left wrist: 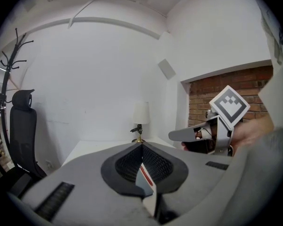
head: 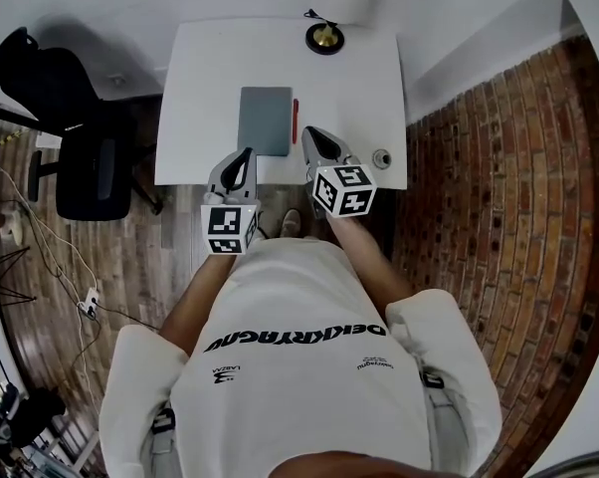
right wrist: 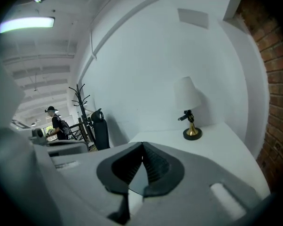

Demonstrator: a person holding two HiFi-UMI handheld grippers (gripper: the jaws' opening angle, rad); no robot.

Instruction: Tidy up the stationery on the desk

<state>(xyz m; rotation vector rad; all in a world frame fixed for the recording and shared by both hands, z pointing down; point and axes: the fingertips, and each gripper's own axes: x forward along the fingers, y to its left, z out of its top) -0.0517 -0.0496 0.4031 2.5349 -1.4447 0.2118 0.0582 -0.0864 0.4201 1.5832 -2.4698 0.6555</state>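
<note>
A grey notebook [head: 265, 119] lies flat in the middle of the white desk [head: 210, 78], and a red pen [head: 295, 120] rests along its right edge. Both show again through the jaw gap in the left gripper view, the notebook [left wrist: 145, 188] under the pen [left wrist: 145, 175]. My left gripper [head: 246, 153] hovers at the desk's near edge, just short of the notebook's near left corner, shut and empty [left wrist: 142, 146]. My right gripper [head: 309, 132] is beside the pen's near end, also shut with nothing in it [right wrist: 142, 145]. It appears at the right of the left gripper view [left wrist: 172, 135].
A small lamp with a brass base [head: 324, 36] stands at the desk's far edge. A small round object [head: 381, 157] sits at the near right corner. A black office chair [head: 76, 137] is left of the desk; a brick wall [head: 499, 167] is to the right.
</note>
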